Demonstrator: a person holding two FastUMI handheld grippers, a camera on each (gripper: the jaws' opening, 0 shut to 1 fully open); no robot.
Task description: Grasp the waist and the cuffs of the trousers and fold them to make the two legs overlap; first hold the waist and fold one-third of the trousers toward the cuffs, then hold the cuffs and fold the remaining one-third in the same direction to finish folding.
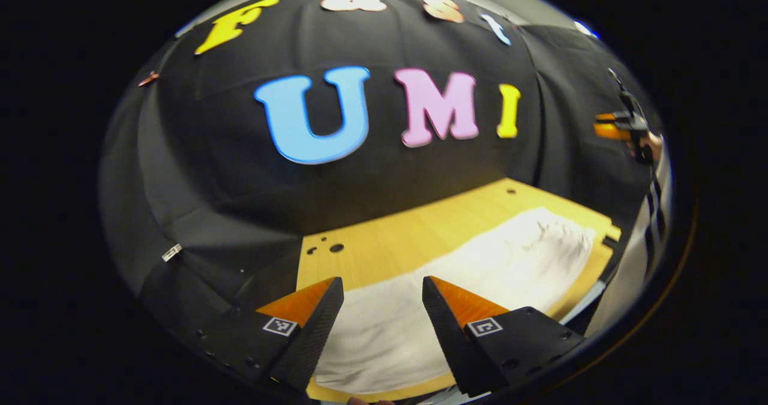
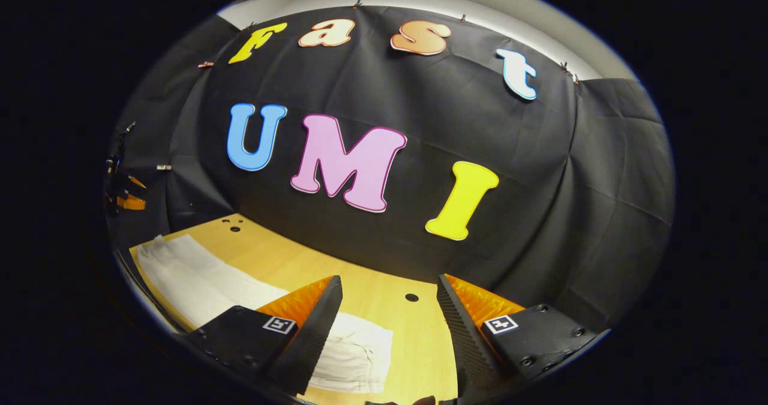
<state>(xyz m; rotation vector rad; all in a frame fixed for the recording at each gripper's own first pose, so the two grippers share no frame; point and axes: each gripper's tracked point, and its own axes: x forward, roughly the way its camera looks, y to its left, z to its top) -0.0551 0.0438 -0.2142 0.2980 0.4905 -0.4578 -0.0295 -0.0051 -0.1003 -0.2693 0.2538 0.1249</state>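
Observation:
White trousers [image 1: 480, 273] lie flat and lengthwise on the wooden table [image 1: 390, 243]. In the left gripper view my left gripper [image 1: 383, 291] hovers open above one end of the trousers, nothing between its fingers. The other gripper [image 1: 624, 129] shows far off at the right edge. In the right gripper view my right gripper [image 2: 389, 291] stands open above the table [image 2: 384, 309], with the gathered end of the trousers [image 2: 354, 351] under its left finger. The trousers stretch away to the left [image 2: 186, 273]. The left gripper [image 2: 123, 198] is small at the far left edge.
The black cloth wall [image 2: 420, 123] stands close behind the table's far edge. Small holes [image 1: 336, 248] dot the tabletop near its corner, and another hole [image 2: 411, 297] lies between my right fingers. The table's edge runs just past the trousers' end [image 1: 609, 237].

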